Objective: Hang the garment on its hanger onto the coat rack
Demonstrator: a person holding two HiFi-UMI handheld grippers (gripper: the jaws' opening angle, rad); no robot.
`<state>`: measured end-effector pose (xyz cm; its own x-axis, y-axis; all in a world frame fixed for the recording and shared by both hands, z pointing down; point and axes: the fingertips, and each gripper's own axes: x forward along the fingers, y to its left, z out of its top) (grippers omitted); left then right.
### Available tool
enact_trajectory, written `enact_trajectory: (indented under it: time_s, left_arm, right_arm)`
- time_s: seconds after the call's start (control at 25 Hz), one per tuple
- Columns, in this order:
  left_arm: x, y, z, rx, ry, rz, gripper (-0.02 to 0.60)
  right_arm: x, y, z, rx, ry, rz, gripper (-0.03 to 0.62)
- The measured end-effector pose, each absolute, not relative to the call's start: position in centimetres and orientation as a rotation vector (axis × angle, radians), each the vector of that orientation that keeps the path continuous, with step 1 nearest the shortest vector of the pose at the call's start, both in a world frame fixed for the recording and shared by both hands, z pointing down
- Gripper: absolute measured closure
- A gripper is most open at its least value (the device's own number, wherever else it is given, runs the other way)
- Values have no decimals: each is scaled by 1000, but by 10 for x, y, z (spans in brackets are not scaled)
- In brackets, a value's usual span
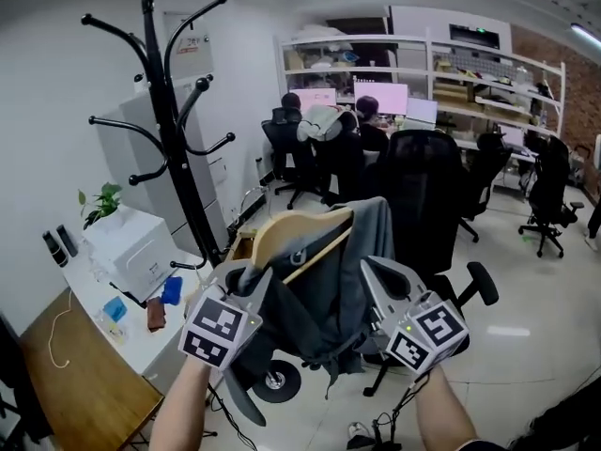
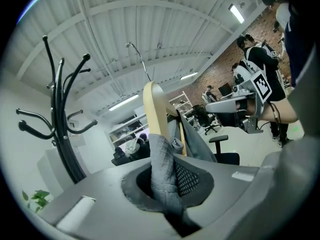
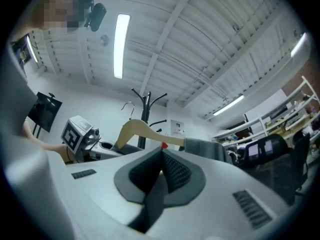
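Garment [image 1: 324,313] on its hanger [image 1: 291,235]: your left gripper [image 1: 252,280] pinches its grey cloth. Your right gripper [image 1: 376,271] has its jaws pressed together alongside.

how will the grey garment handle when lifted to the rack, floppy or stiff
Likely floppy: the grey garment bunches where the left hand-held gripper pinches it. Probably apt to slide, hanging lopsided on the tilted wooden hanger.
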<state>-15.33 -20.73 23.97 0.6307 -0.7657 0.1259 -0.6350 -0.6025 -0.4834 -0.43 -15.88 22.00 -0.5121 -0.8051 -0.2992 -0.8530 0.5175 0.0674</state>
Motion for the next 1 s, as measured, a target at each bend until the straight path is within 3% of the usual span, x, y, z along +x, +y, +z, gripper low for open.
enact_trajectory:
  time_s: [0.28, 1.0]
  left_arm:
    - [-229, -204, 226, -2384, 1235, -529, 561]
    - [-342, -241, 214, -2318, 1296, -661, 561]
  right_arm:
    - [-79, -172, 212, -1200, 2608, 292, 590]
    - [-141, -178, 228, -1069, 2697, 257, 590]
